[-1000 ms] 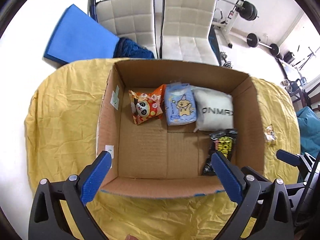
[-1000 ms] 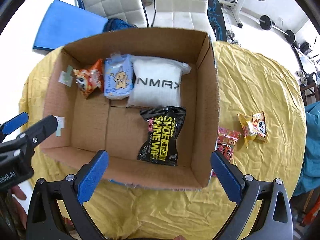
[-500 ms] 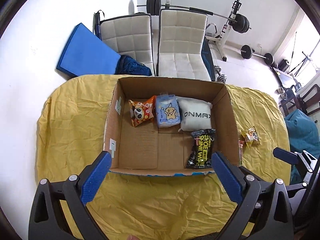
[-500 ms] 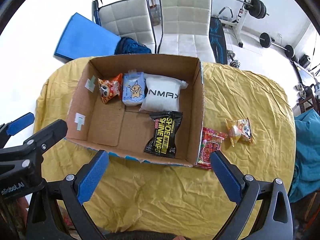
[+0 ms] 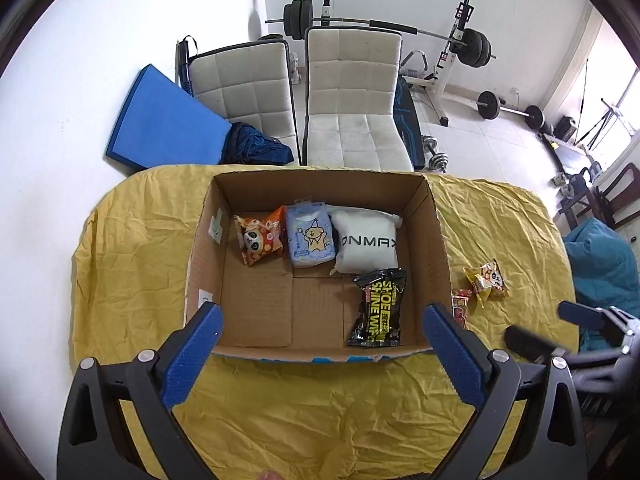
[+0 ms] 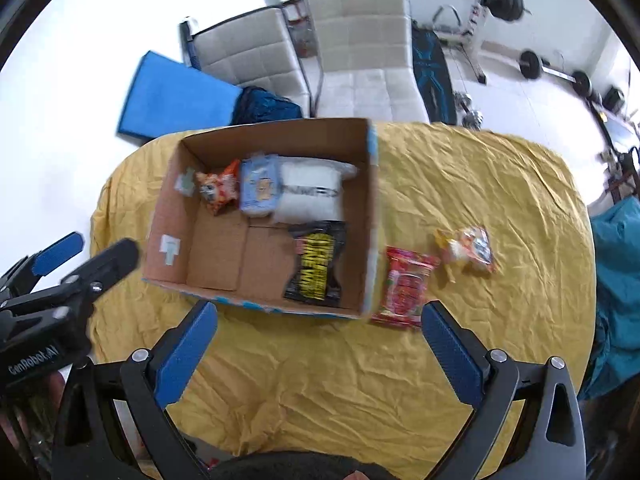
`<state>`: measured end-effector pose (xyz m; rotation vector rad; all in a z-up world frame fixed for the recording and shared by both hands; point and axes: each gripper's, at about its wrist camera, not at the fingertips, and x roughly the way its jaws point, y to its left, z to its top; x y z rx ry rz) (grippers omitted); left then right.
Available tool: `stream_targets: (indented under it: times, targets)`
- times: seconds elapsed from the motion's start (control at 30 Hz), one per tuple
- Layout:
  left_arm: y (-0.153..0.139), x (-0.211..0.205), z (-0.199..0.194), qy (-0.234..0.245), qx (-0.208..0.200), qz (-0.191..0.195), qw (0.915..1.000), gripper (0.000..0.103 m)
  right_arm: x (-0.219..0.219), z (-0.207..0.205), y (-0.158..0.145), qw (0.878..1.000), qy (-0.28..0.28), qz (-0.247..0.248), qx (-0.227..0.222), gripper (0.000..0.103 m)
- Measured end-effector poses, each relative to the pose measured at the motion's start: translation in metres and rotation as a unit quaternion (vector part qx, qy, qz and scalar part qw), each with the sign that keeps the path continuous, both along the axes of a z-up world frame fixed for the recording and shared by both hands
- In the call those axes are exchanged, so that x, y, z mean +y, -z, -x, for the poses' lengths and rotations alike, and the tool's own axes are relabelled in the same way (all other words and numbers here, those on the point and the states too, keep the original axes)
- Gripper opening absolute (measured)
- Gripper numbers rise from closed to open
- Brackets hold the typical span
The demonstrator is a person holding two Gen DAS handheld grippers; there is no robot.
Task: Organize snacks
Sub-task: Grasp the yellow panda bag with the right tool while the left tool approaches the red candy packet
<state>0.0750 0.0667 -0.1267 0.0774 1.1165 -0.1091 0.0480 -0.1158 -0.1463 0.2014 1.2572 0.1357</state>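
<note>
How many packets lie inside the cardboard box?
4: orange panda packet, blue packet and white packet along the far wall; black packet nearer, by the right wall.

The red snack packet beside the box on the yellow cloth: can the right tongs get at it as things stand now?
Probably yes. The red snack packet lies flat on the yellow cloth, outside the cardboard box, close against its right wall. The right tongs are open and empty, and nothing covers the packet; only the box wall crowds one side.

Both wrist views overlook the cardboard box [image 5: 320, 344] from above.
</note>
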Motion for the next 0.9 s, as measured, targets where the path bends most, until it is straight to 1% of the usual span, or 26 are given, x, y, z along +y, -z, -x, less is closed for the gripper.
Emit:
stream_targets:
  times: [0.1, 0.17, 0.2, 0.27, 0.3, 0.37, 0.47, 0.57, 0.6, 0.67, 0.7, 0.73, 0.77, 0.83, 0.9]
  targets:
    - [0.011, -0.021, -0.010, 0.000, -0.001, -0.016, 0.9999, 0.102, -0.054, -0.017, 0.017, 0.999, 0.044, -0.008, 0.026, 0.103]
    - [0.028, -0.041, -0.021, -0.001, 0.012, -0.029, 0.9995, 0.102, -0.100, -0.033, 0.042, 0.994, 0.088, -0.022, 0.061, 0.103]
    - [0.034, -0.046, -0.025, -0.001, 0.018, -0.032, 0.9993, 0.102, -0.124, -0.042, 0.060, 0.989, 0.113, -0.042, 0.086, 0.103]
    - [0.052, -0.062, -0.035, -0.003, 0.041, -0.037, 0.9985, 0.102, -0.168, -0.057, 0.101, 0.973, 0.166, -0.085, 0.134, 0.103]
    - [0.063, -0.072, -0.041, -0.002, 0.051, -0.039, 0.9979, 0.102, -0.189, -0.064, 0.127, 0.961, 0.197, -0.107, 0.159, 0.103]
    - [0.076, -0.084, -0.047, -0.001, 0.062, -0.048, 0.9969, 0.102, -0.212, -0.073, 0.165, 0.941, 0.243, -0.139, 0.190, 0.103]
    - [0.099, -0.100, -0.057, 0.002, 0.082, -0.067, 0.9944, 0.102, -0.228, -0.088, 0.219, 0.901, 0.309, -0.198, 0.230, 0.103]
    - [0.116, -0.112, -0.063, 0.003, 0.097, -0.084, 0.9917, 0.102, -0.227, -0.098, 0.254, 0.871, 0.348, -0.233, 0.256, 0.101]
    - [0.120, -0.115, -0.065, 0.004, 0.100, -0.090, 0.9909, 0.102, -0.222, -0.102, 0.266, 0.861, 0.358, -0.241, 0.269, 0.097]
    - [0.124, -0.121, -0.067, 0.006, 0.104, -0.098, 0.9898, 0.102, -0.218, -0.109, 0.281, 0.850, 0.366, -0.249, 0.287, 0.084]
    - [0.124, -0.124, -0.068, 0.008, 0.105, -0.100, 0.9894, 0.102, -0.213, -0.110, 0.289, 0.845, 0.366, -0.248, 0.299, 0.067]
    - [0.123, -0.128, -0.068, 0.012, 0.104, -0.101, 0.9893, 0.102, -0.211, -0.112, 0.294, 0.844, 0.364, -0.246, 0.307, 0.065]
    - [0.122, -0.133, -0.069, 0.017, 0.102, -0.102, 0.9894, 0.102, -0.209, -0.112, 0.294, 0.848, 0.361, -0.240, 0.305, 0.065]
    - [0.116, -0.146, -0.066, 0.033, 0.093, -0.103, 0.9898, 0.102, -0.206, -0.115, 0.288, 0.872, 0.334, -0.199, 0.298, 0.060]
    - [0.112, -0.158, -0.065, 0.051, 0.090, -0.099, 0.9897, 0.102, -0.205, -0.115, 0.282, 0.897, 0.291, -0.155, 0.295, 0.059]
